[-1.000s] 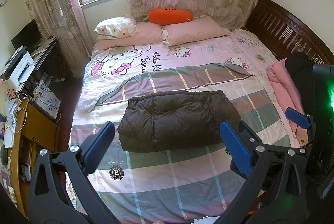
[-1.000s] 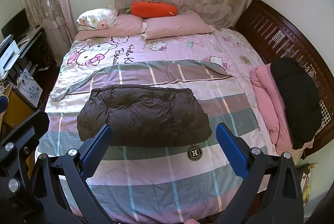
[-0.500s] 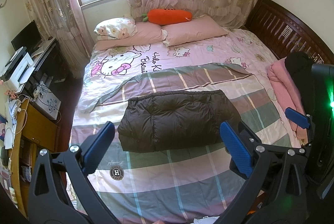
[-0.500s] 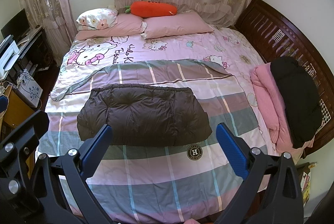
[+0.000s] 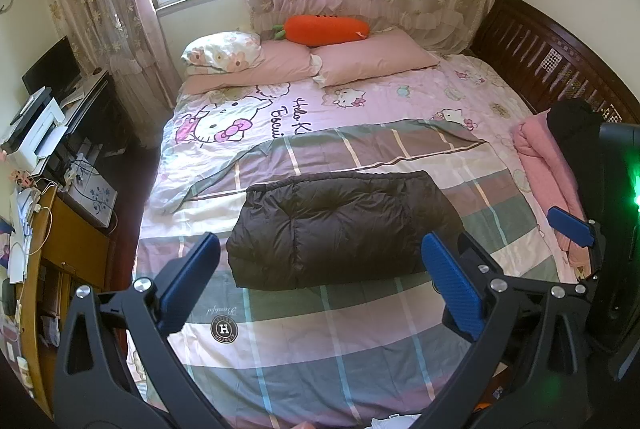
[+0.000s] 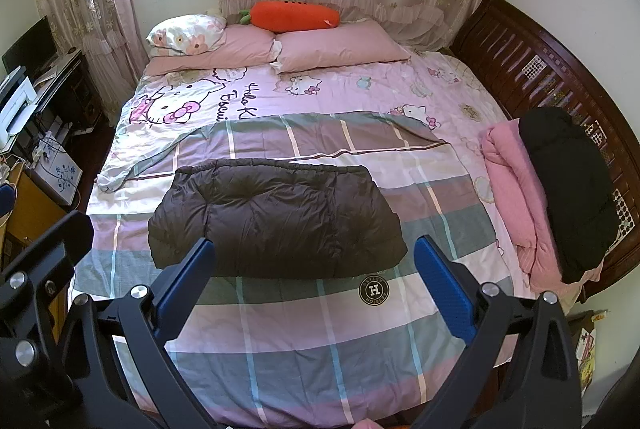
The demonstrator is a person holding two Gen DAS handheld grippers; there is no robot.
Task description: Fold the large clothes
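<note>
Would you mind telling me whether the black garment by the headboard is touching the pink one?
Touching. In the right wrist view the black garment lies draped on top of the pink garment, overlapping it with no gap.

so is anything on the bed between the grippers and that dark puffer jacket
Nothing visible. Only bare plaid duvet lies between the folded dark puffer jacket and both grippers, left and right, whose jaws are open and empty.

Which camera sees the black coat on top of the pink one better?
The right wrist view. There the black coat shows whole, draped over the folded pink coat by the bed's wooden side rail. In the left wrist view only its top shows, because the right gripper blocks the rest.
</note>
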